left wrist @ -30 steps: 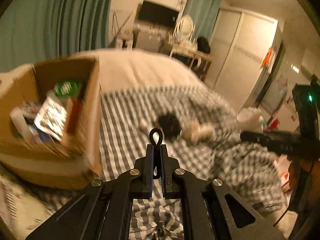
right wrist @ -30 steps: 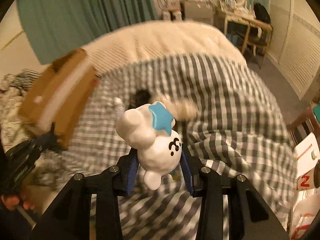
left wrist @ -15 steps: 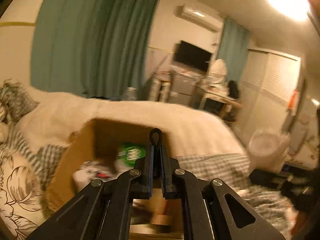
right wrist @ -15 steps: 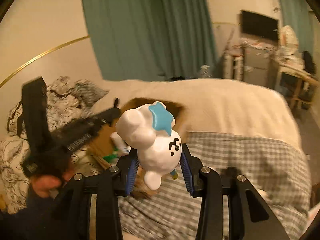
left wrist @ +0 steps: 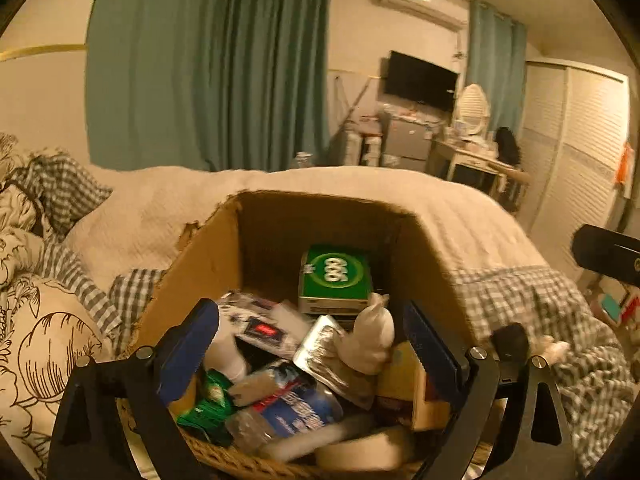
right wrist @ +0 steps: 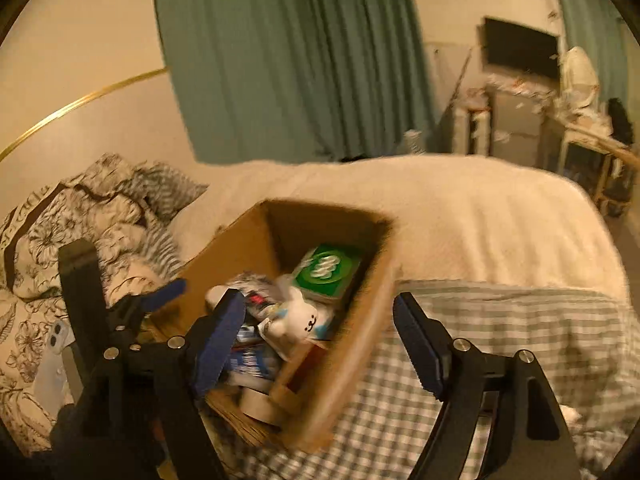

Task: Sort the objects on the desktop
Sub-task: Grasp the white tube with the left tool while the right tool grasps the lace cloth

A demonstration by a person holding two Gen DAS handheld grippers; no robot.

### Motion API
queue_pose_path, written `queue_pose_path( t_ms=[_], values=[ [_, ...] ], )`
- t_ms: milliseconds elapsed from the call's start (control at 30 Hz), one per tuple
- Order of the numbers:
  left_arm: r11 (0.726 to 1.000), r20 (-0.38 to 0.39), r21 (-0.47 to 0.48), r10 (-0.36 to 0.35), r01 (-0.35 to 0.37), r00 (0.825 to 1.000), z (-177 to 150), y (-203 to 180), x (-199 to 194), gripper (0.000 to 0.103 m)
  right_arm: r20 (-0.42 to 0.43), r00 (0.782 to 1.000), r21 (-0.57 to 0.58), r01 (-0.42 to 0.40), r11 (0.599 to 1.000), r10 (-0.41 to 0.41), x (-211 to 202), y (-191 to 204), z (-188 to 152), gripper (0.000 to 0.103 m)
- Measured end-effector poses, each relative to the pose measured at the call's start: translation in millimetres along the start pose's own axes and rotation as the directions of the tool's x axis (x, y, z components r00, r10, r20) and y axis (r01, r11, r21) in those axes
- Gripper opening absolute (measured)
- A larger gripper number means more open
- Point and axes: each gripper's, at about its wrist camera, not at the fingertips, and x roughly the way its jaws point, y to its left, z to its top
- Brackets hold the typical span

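- Left gripper [left wrist: 308, 344] over the cardboard box [left wrist: 320, 216] on the bed [left wrist: 520, 292], jaws opening wide, nothing between the pads
- Right gripper [right wrist: 320, 344] likewise opening and empty, half over the box's right wall
- White plush toy [right wrist: 298, 322] lying atop the heaped clutter inside
- Could roll off the pile and over the wall
- Could snag a finger on the cardboard and tip the box

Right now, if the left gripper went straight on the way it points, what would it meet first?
Probably the white plush toy lying atop the clutter in the brown cardboard box; the left gripper has its jaws opening, nothing between them, though depth is unclear.
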Motion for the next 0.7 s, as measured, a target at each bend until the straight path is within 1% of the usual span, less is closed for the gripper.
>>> queue_pose_path(
  t_ms=[100,167,233,300,333,433,533,633,700],
  values=[
    [0.998,0.013,-0.016,-0.054,0.054,0.998,-2,-16,-22,0.097,0.017,0.997,0.009,0.076,0.997,-0.077,-40,-23,-9,0.079],
    [0.993,0.0,-0.039,-0.109,0.109,0.994,-1,-34,-35,0.099,0.013,0.991,0.01,0.132,0.991,-0.132,-69,-44,-19,0.079],
    [0.982,-0.036,-0.057,-0.181,0.179,0.983,-4,-56,-45,0.099,0.004,0.984,0.017,0.18,0.984,-0.18,-92,-61,-28,0.079],
    [0.973,-0.068,-0.064,-0.227,0.223,0.972,-9,-79,-52,0.099,0.0,0.973,0.022,0.23,0.973,-0.23,-120,-84,-41,0.08],
    [0.97,-0.093,-0.057,-0.241,0.236,0.966,-14,-95,-53,0.102,-0.001,0.97,0.025,0.243,0.97,-0.243,-126,-90,-46,0.08],
    [0.974,-0.163,-0.032,-0.227,0.225,0.96,-33,-138,-42,0.103,-0.017,0.962,0.058,0.271,0.961,-0.271,-145,-123,-60,0.081],
    [0.98,-0.238,-0.033,-0.196,0.194,0.951,-57,-173,-12,0.103,-0.056,0.961,0.083,0.276,0.958,-0.272,-139,-155,-75,0.082],
    [0.989,-0.284,0.001,-0.144,0.15,0.948,-80,-195,25,0.103,-0.108,0.954,0.066,0.289,0.955,-0.281,-112,-174,-93,0.082],
    [0.991,-0.306,0.028,-0.114,0.129,0.945,-87,-204,47,0.103,-0.165,0.951,0.07,0.275,0.959,-0.261,-85,-191,-104,0.082]
  ],
)
